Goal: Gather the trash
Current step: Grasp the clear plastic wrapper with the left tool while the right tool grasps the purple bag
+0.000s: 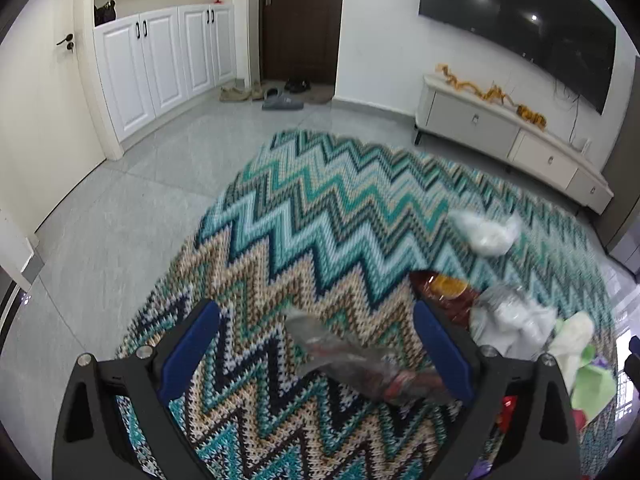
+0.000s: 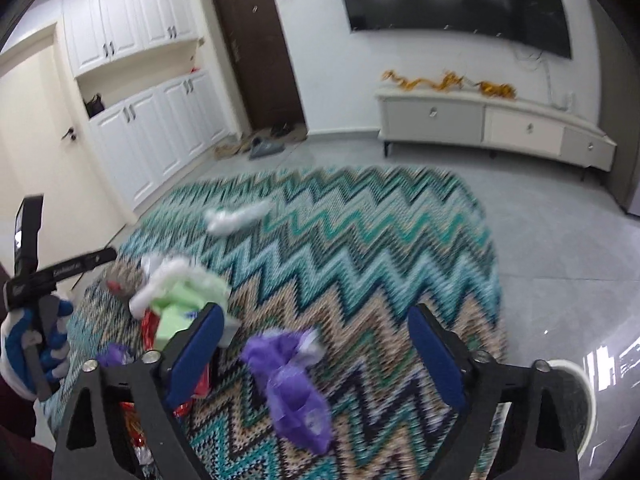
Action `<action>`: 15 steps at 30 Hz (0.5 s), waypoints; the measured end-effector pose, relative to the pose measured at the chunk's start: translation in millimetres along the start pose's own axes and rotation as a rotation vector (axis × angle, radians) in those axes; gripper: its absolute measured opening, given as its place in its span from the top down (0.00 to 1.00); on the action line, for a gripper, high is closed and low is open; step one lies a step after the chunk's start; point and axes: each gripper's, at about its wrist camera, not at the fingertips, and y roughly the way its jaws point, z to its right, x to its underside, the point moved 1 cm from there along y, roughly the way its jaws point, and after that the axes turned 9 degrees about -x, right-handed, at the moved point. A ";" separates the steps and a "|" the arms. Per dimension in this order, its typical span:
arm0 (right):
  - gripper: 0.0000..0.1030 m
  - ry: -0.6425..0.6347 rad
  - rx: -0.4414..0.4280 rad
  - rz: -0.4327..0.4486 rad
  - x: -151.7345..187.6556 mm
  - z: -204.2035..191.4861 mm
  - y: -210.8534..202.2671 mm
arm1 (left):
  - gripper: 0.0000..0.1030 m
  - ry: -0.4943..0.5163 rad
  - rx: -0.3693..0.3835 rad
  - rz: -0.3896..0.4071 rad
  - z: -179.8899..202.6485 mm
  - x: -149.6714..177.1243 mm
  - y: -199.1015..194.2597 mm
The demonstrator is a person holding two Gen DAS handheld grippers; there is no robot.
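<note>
Trash lies scattered on a round zigzag rug [image 1: 320,200]. My left gripper [image 1: 316,316] stands open over a clear crumpled wrapper with red print [image 1: 352,364], which lies between its blue pads without touching them. To the right lie a dark red snack bag [image 1: 444,288], white plastic [image 1: 508,320] and another white bag [image 1: 488,228] farther off. My right gripper [image 2: 316,320] is open above a crumpled purple bag [image 2: 292,376]; neither pad touches it. Green and white wrappers [image 2: 180,292] sit left of it. A gloved hand [image 2: 36,344] holding the other gripper shows at the far left.
Grey tiled floor [image 1: 120,208] surrounds the rug. A low white TV cabinet [image 2: 492,124] stands against the far wall under a wall-mounted screen [image 2: 452,0]. Shoes [image 1: 276,96] lie by a dark door. White cupboards [image 1: 160,64] line the left. A white round container [image 2: 576,392] sits at lower right.
</note>
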 end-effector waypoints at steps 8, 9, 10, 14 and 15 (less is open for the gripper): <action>0.42 0.050 -0.065 -0.081 21.7 5.0 25.8 | 0.10 0.024 0.000 -0.058 5.6 16.0 8.8; 0.44 0.048 -0.070 -0.082 22.4 4.1 25.3 | 0.12 0.023 -0.002 -0.064 5.5 17.6 9.2; 0.45 0.046 -0.075 -0.081 23.6 2.9 24.9 | 0.14 0.022 -0.001 -0.067 5.1 18.4 8.9; 0.49 0.032 -0.092 -0.096 28.8 -3.3 22.8 | 0.23 0.019 0.008 -0.080 4.7 24.0 7.6; 0.52 0.030 -0.095 -0.103 29.5 -4.6 22.4 | 0.28 0.019 0.010 -0.084 4.5 26.2 6.9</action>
